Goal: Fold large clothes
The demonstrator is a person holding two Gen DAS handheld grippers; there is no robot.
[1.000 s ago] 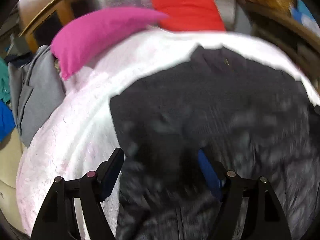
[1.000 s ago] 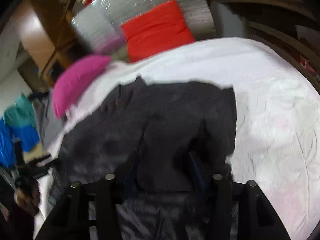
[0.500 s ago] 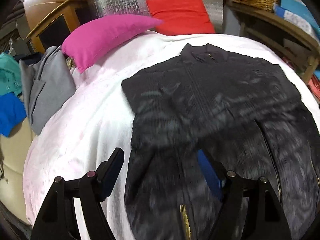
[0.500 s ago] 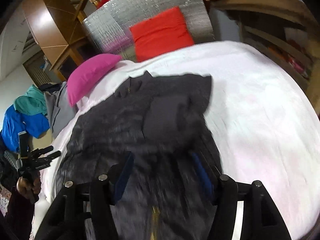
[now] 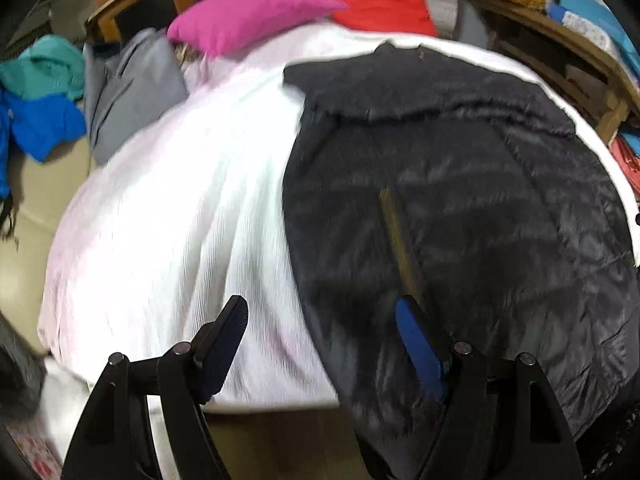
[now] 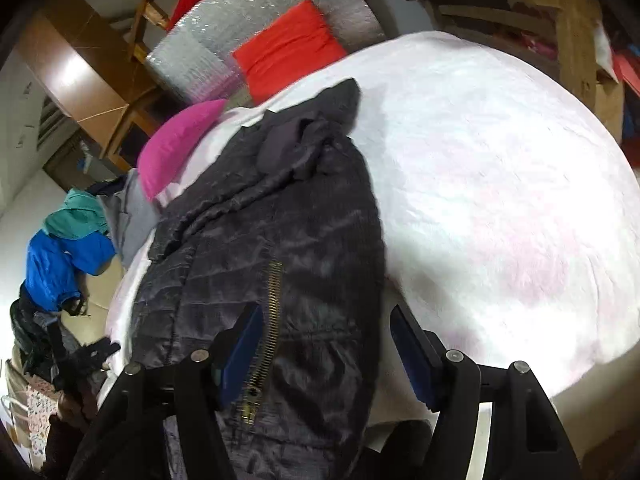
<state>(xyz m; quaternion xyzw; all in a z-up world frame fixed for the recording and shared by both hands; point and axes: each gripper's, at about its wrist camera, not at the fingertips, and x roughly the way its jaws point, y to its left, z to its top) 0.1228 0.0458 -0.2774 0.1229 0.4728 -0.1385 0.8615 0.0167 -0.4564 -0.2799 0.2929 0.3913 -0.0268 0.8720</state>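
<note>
A large black quilted jacket (image 5: 452,208) lies spread on a white bedspread (image 5: 188,216), collar toward the far end, with a brass zipper (image 5: 398,236) on top. It also shows in the right wrist view (image 6: 280,240) with its zipper (image 6: 266,320). My left gripper (image 5: 320,344) is open and empty, near the jacket's left hem at the bed's front edge. My right gripper (image 6: 326,352) is open and empty, over the jacket's near hem.
A pink pillow (image 5: 252,16) and a red cushion (image 5: 376,0) lie at the head of the bed. Grey (image 5: 128,88), teal and blue clothes (image 5: 40,124) are piled to the left. Wooden shelves (image 5: 560,40) stand to the right. The white bedspread (image 6: 500,184) stretches right of the jacket.
Both grippers have pulled back toward the bed's front edge, away from the jacket's sleeves. The jacket now lies narrower, with both sleeves folded inward.
</note>
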